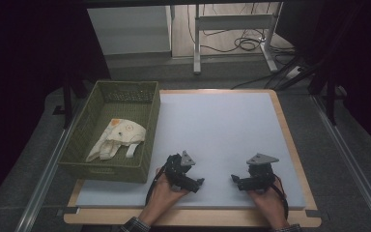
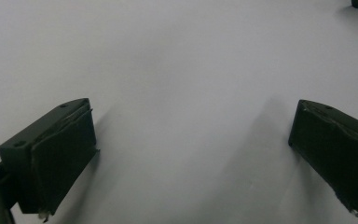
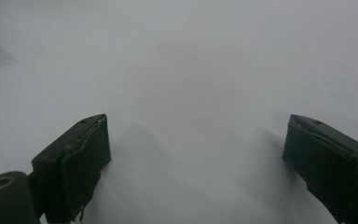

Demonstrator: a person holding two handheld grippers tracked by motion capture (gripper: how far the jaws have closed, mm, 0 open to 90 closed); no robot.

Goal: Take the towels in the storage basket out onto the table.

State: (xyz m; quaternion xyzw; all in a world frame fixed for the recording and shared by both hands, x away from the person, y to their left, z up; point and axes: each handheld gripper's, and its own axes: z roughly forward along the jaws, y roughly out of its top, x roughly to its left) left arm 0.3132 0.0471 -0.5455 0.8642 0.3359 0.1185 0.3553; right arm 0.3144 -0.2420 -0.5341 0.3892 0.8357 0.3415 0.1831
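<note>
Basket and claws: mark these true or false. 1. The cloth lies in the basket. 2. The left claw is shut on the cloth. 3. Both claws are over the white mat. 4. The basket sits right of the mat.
1. True: the cloth lies in the basket.
2. False: the left claw is open and holds nothing.
3. True: it and the right claw are over the mat.
4. False: the basket sits at the mat's left.
</note>
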